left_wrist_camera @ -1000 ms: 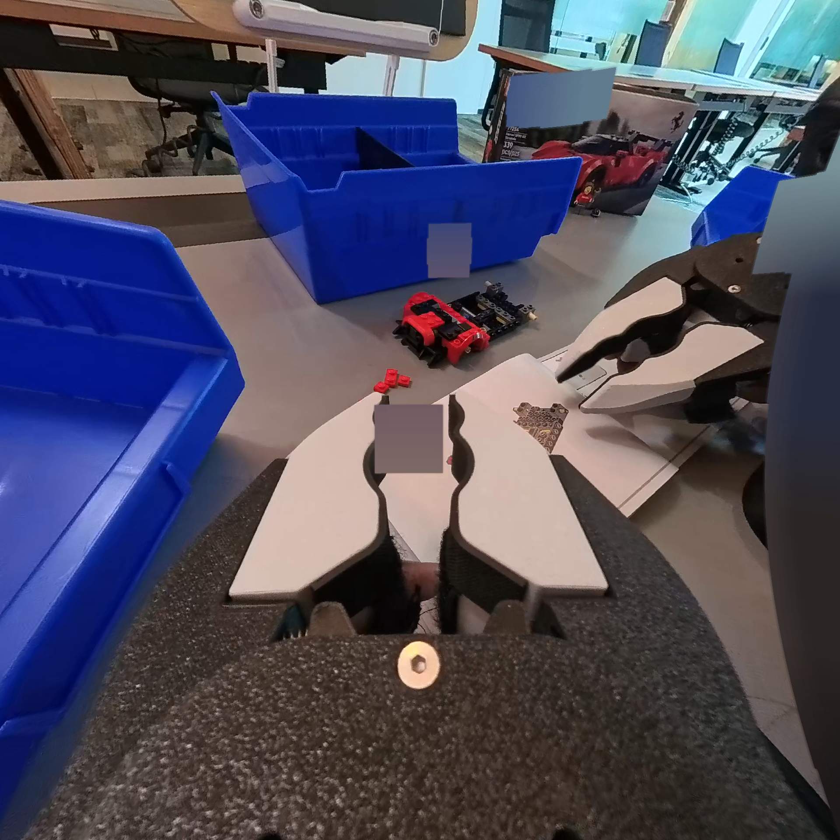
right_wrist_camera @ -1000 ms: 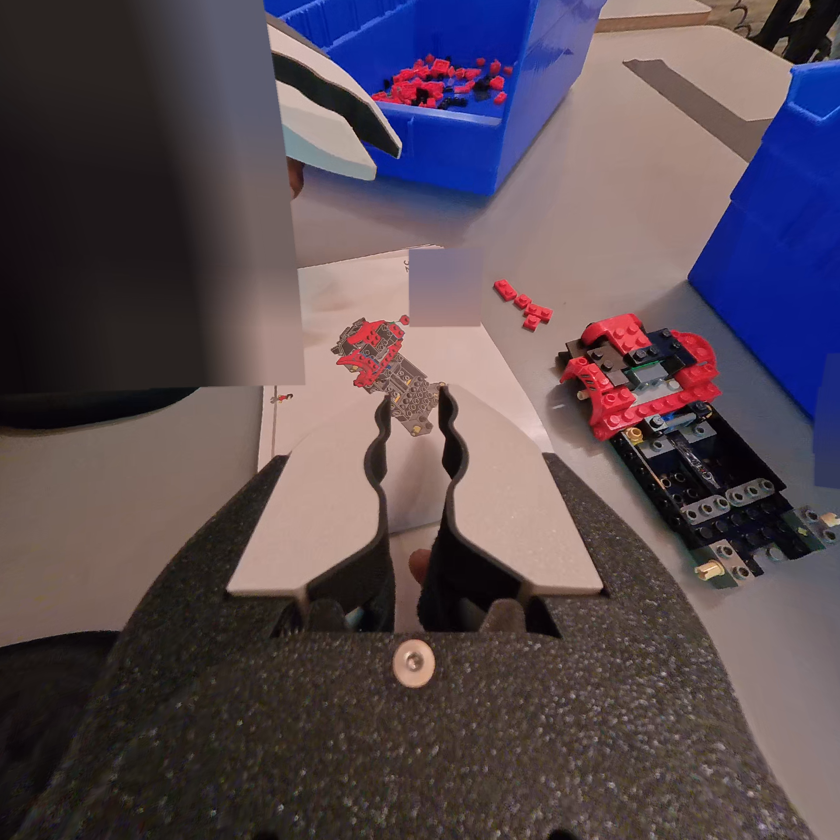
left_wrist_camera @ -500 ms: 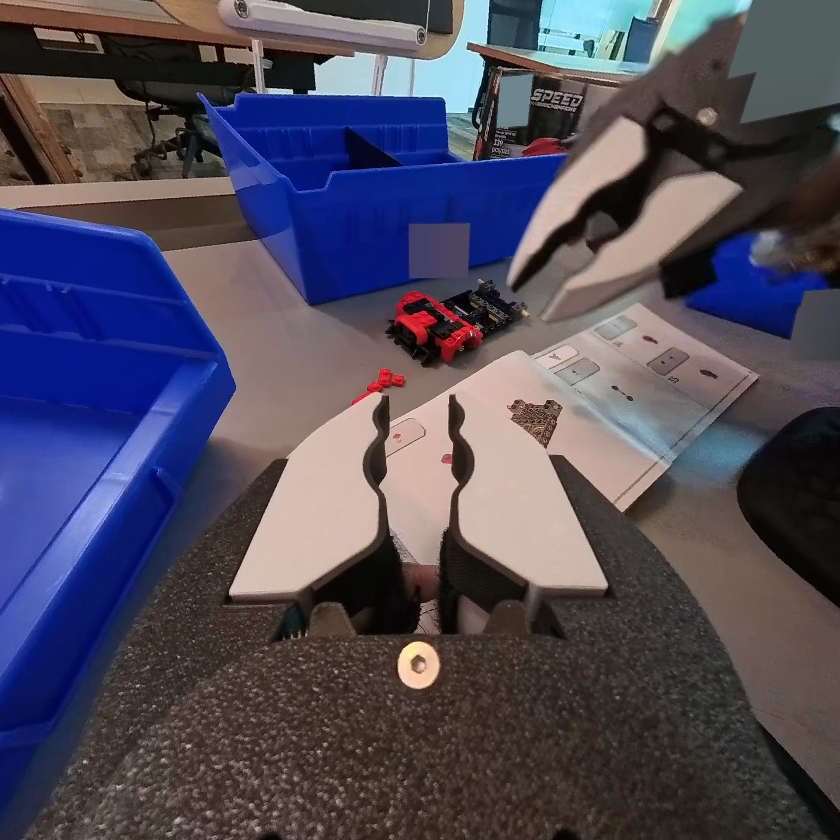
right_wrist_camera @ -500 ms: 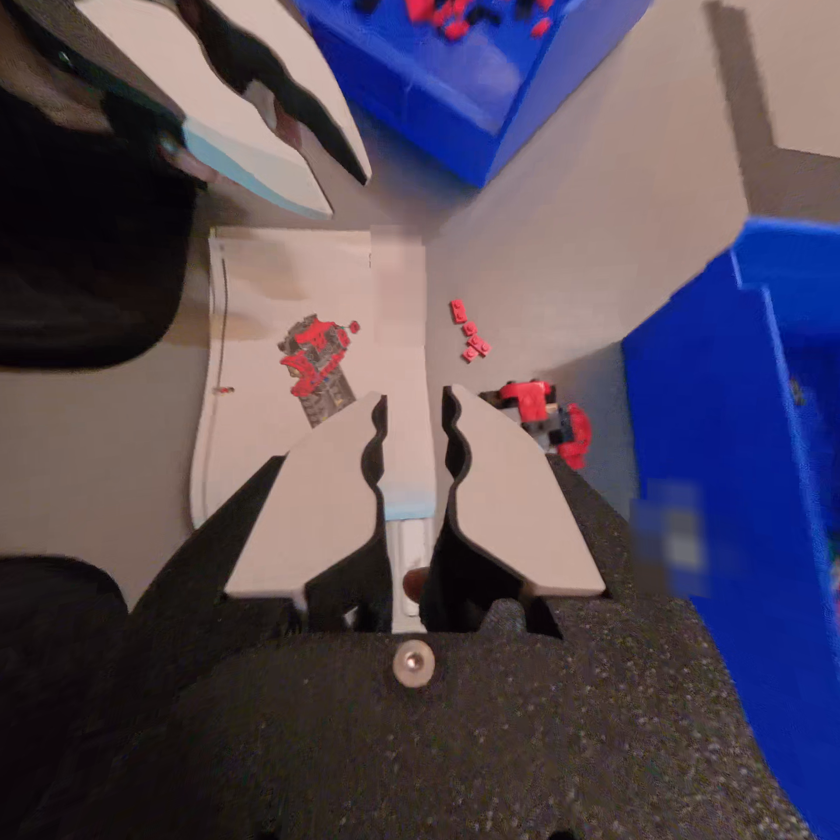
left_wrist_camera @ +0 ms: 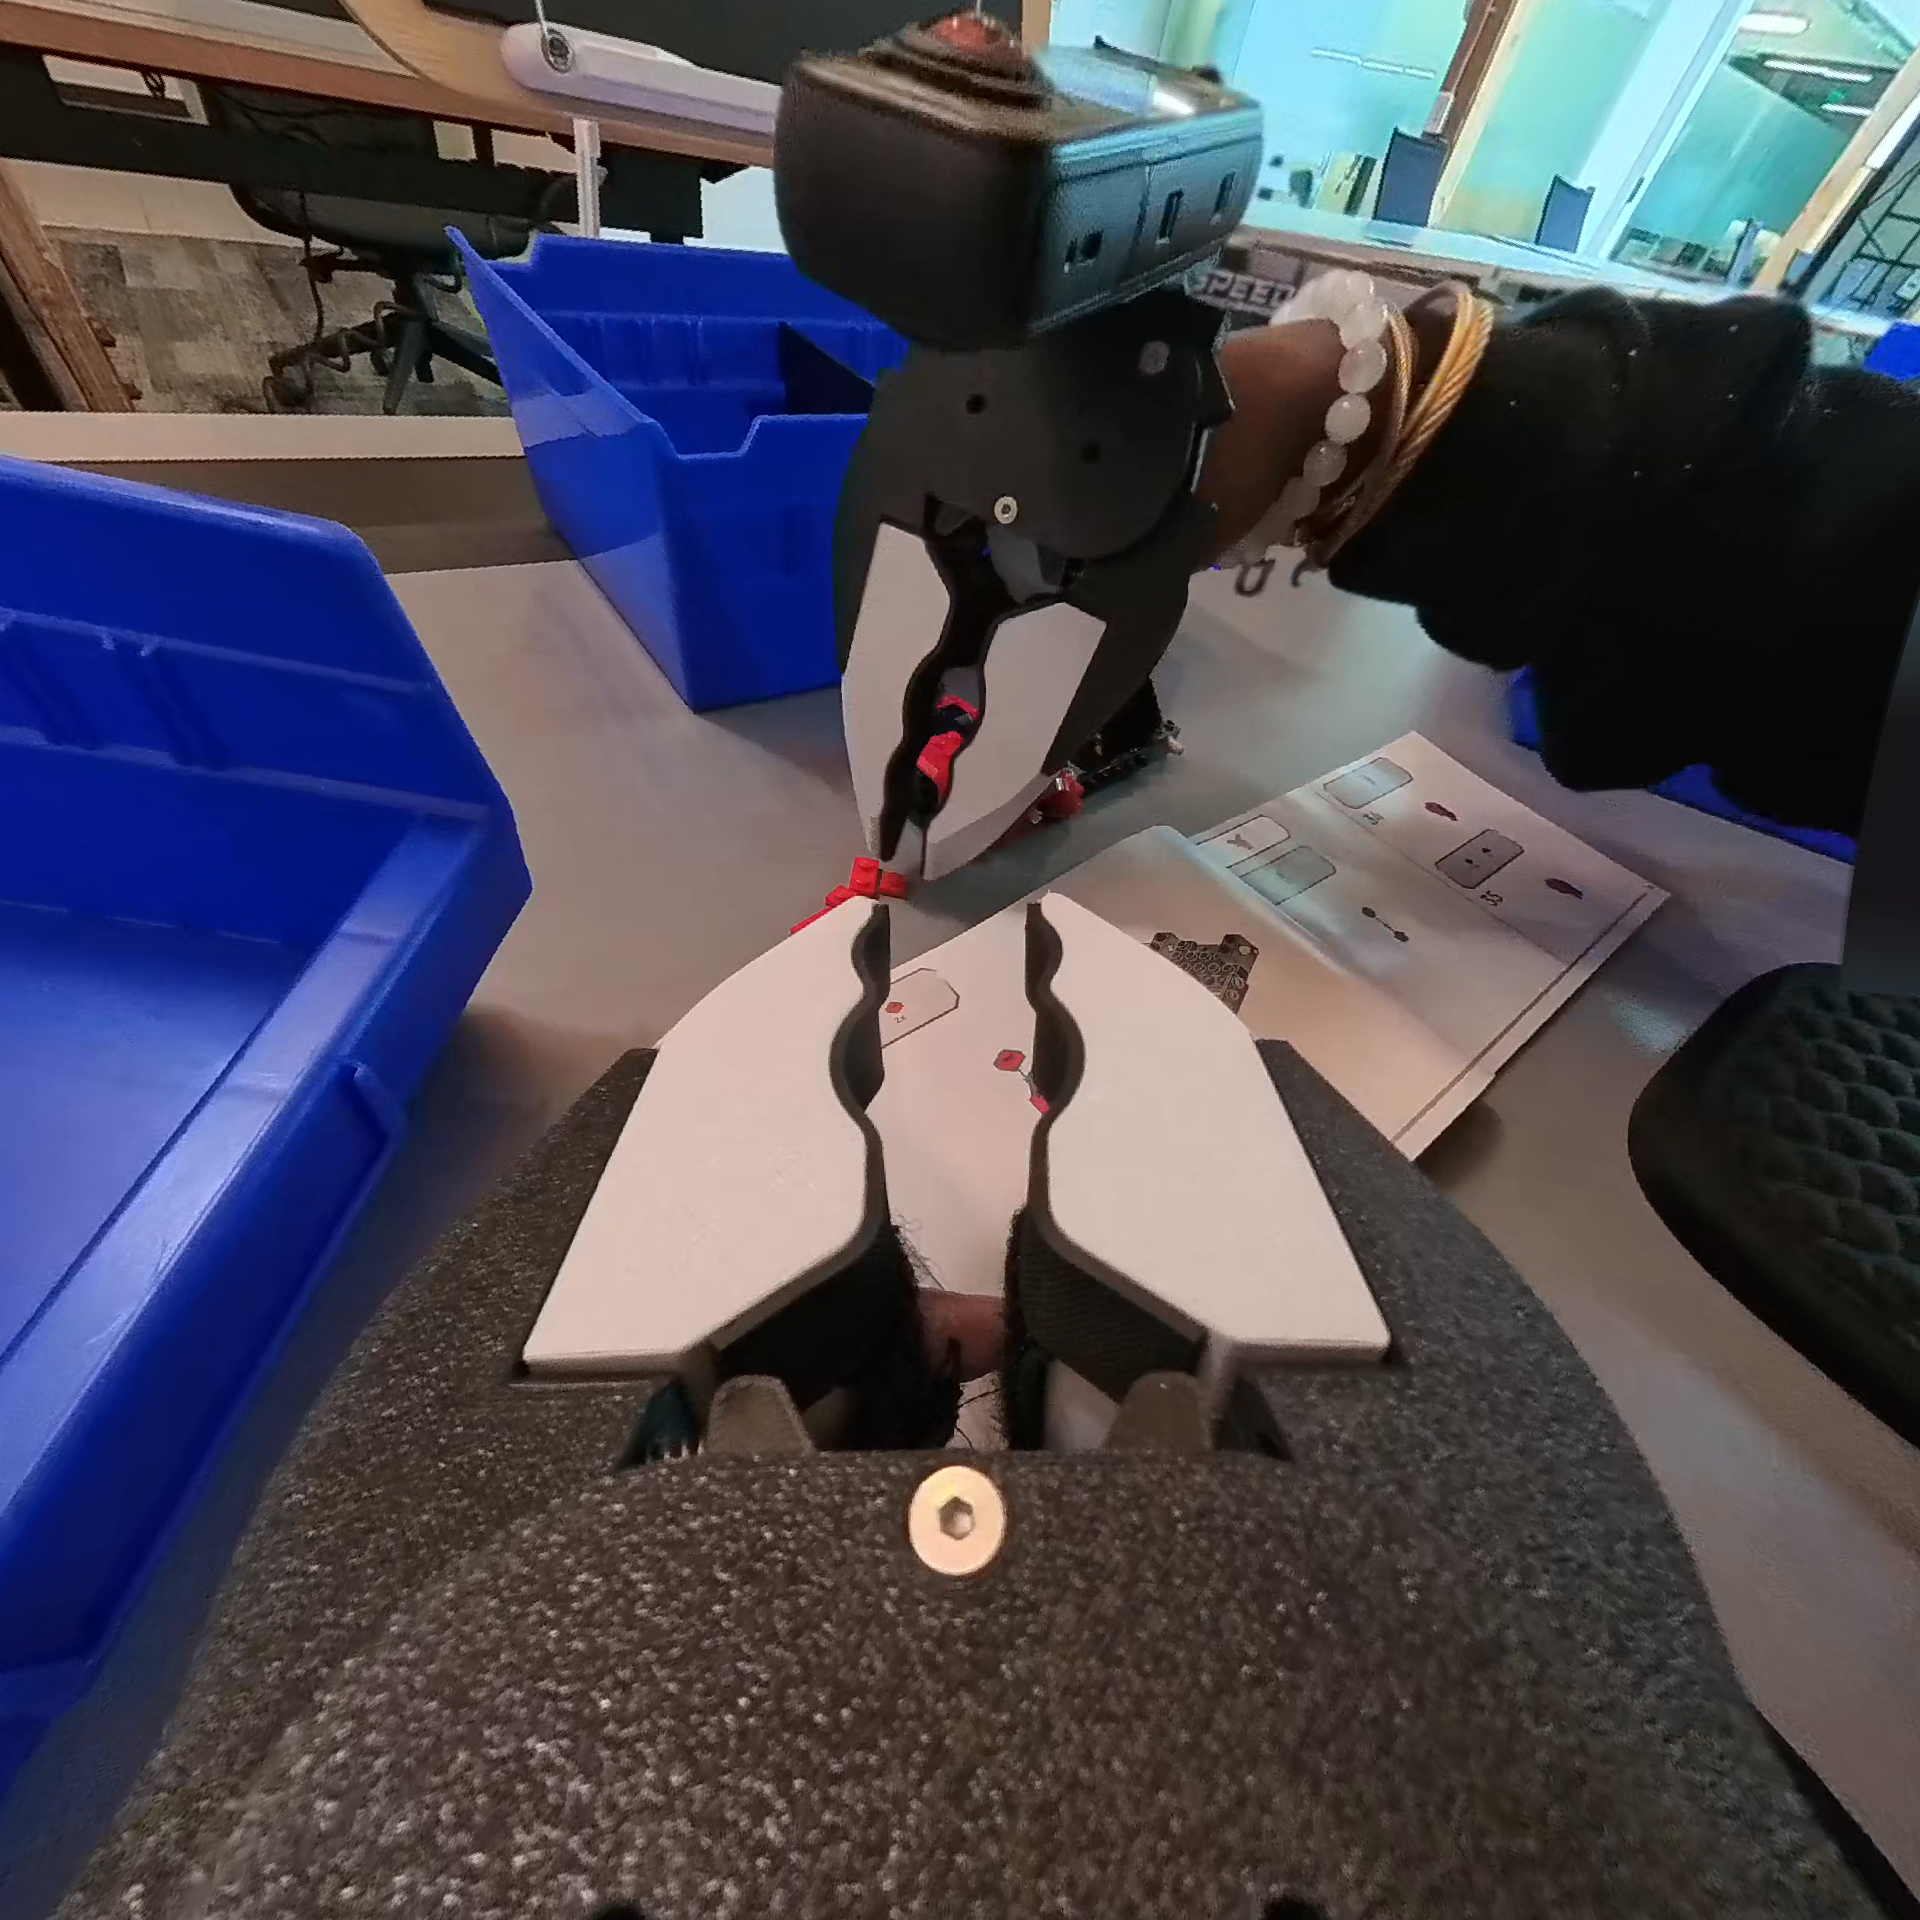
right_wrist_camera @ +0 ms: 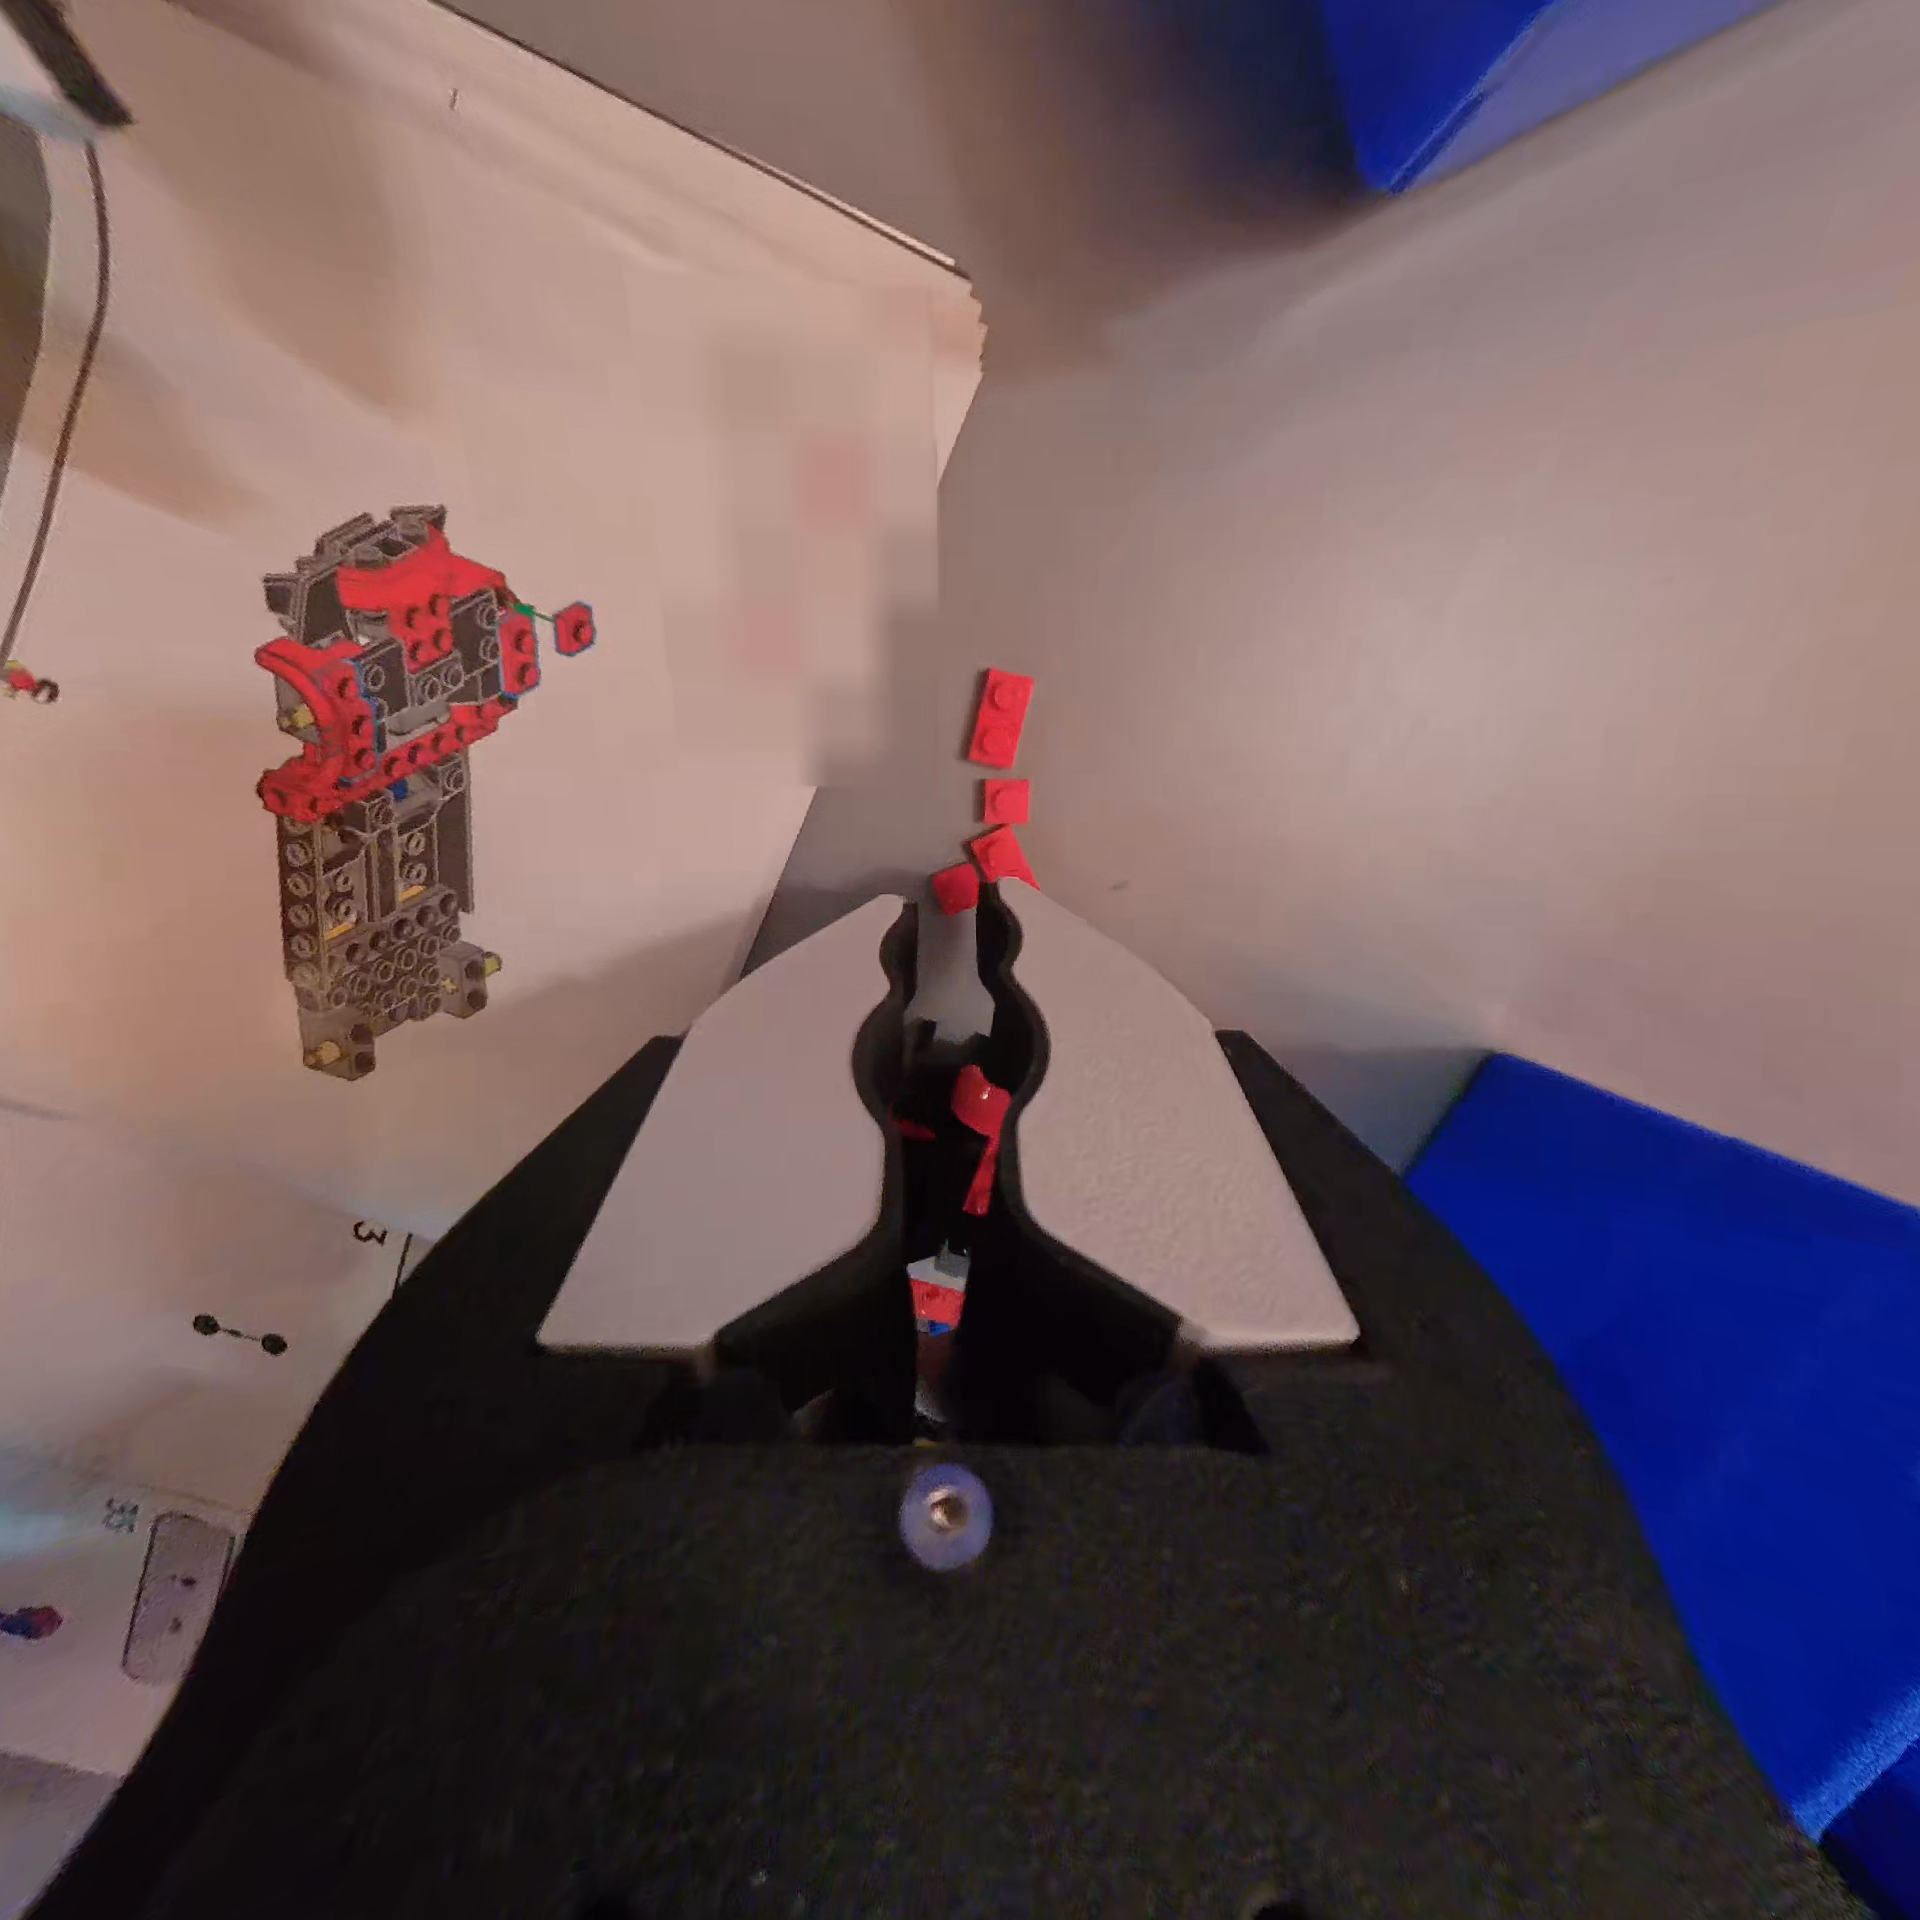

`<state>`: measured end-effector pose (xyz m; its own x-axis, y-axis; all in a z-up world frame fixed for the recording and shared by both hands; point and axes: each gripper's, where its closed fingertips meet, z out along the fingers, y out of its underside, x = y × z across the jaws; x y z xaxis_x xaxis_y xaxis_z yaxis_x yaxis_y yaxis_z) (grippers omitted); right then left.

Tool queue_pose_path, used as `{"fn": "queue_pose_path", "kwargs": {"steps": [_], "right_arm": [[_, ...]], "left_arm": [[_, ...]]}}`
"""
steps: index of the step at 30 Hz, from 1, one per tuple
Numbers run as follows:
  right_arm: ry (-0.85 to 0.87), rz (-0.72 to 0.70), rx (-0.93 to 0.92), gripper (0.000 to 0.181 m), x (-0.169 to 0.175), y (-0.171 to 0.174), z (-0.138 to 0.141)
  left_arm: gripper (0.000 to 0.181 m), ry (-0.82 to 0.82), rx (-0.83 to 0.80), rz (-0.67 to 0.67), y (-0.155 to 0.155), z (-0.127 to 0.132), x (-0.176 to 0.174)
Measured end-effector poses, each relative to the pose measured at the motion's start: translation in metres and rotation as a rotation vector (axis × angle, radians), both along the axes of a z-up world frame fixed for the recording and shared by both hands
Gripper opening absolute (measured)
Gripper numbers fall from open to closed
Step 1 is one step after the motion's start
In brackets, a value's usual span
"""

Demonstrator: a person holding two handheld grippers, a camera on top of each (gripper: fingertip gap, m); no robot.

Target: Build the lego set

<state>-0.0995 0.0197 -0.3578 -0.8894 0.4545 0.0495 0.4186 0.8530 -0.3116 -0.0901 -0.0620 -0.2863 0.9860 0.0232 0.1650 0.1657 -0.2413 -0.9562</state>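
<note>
Right gripper [right_wrist_camera: 948, 902] pointed steeply down at the grey table [right_wrist_camera: 1455, 623], fingertips right at the near end of a short row of small red plates [right_wrist_camera: 1000, 717]. Fingers narrow, tips nearly together with a slim gap; nearest plate [right_wrist_camera: 956, 888] just off the tips, not clearly between them — cannot tell if pinched. In the left wrist view, same gripper [left_wrist_camera: 906, 857] seen from the front, tips down on the red plates [left_wrist_camera: 868, 881], which lie at the edge of the instruction booklet [left_wrist_camera: 1455, 935].

Left gripper [left_wrist_camera: 956, 914] hovering low over the booklet, fingers moderately apart, nothing between them — only the printed page showing through the gap.

Partly built car [left_wrist_camera: 1117, 753], red and black, on the table behind the right gripper, mostly hidden by it; also glimpsed through the right gripper's finger gap [right_wrist_camera: 977, 1112].

Booklet open flat in the right wrist view [right_wrist_camera: 520, 416], page with a drawing of the red and grey chassis.

Blue bin [left_wrist_camera: 208, 935] close on the left, interior looks bare in the visible part. Second blue bin [left_wrist_camera: 675, 416] with a divider farther back. Blue bin wall [right_wrist_camera: 1714, 1403] at lower right of the right wrist view.

Person's hand on the right gripper, black sleeve [left_wrist_camera: 1662, 520], bead and gold bracelets [left_wrist_camera: 1371, 405] at the wrist.
</note>
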Motion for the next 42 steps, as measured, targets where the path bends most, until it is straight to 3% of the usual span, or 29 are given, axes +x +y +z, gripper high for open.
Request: {"fn": "queue_pose_path", "kwargs": {"steps": [22, 30, 35, 42], "right_arm": [[-0.068, 0.074, 0.078, 0.007, 0.002, 0.002, -0.008], [0.074, -0.234, -0.026, 0.007, 0.024, 0.046, 0.047], [0.051, -0.302, -0.059, 0.007, 0.041, 0.041, 0.037], [0.038, -0.324, -0.003, 0.008, 0.037, 0.030, 0.022]], "left_arm": [[0.025, -0.018, 0.007, -0.008, 0.000, 0.000, 0.000], [0.025, -0.024, 0.013, -0.012, 0.000, 0.001, 0.000], [0.025, -0.021, 0.010, -0.013, 0.000, 0.001, 0.000], [0.026, -0.023, 0.012, -0.013, 0.000, 0.001, 0.000]]}}
